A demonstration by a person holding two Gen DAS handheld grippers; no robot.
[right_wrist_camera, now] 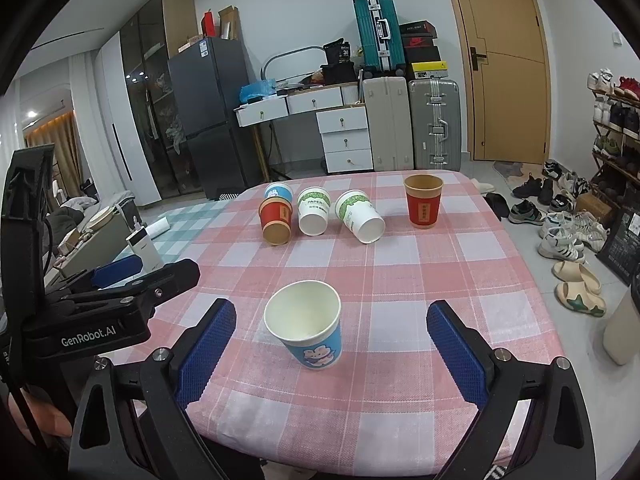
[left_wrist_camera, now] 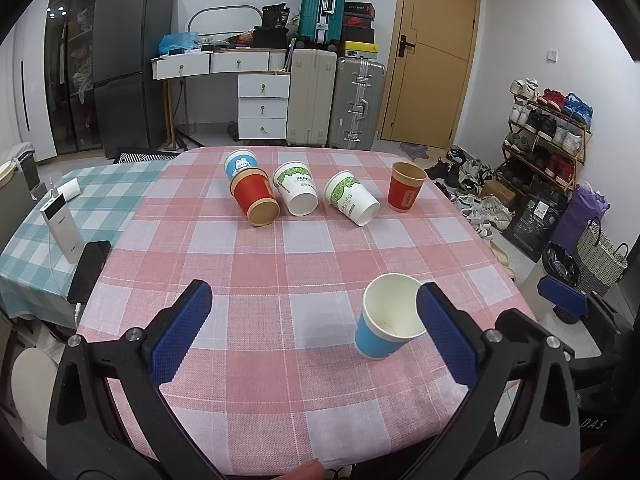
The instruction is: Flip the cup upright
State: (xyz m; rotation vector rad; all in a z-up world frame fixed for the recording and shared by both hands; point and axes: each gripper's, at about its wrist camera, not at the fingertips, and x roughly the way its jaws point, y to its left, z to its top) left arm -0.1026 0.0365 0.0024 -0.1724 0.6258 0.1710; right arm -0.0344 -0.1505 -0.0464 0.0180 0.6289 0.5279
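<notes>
A cluttered room with suitcases (right_wrist_camera: 434,124), a dark fridge (left_wrist_camera: 128,64) and a wooden door (right_wrist_camera: 508,64) lay behind the table (right_wrist_camera: 420,264), which wore a pink checked cloth. The blue cup (right_wrist_camera: 310,330) stood upright near the table's near edge, its white mouth open upward and a pale cartoon print on its side. My right gripper (right_wrist_camera: 330,350) had its jaws spread wide, the cup between them and touching neither pad. My left gripper (left_wrist_camera: 314,336) was also spread apart, holding nothing; its right pad overlapped the cup's rim in the left view, though I could not tell whether they touched. Toward the far edge I saw a row: a second blue cup (left_wrist_camera: 239,163) behind a red cup (left_wrist_camera: 256,199) lying on its side, two white-and-green cups (left_wrist_camera: 297,193) (left_wrist_camera: 352,198) also on their sides, and another red cup (left_wrist_camera: 406,192) standing upright by the far right corner. A power bank (left_wrist_camera: 62,226) and phone (left_wrist_camera: 90,270) rested off the left edge on a green checked cloth.
</notes>
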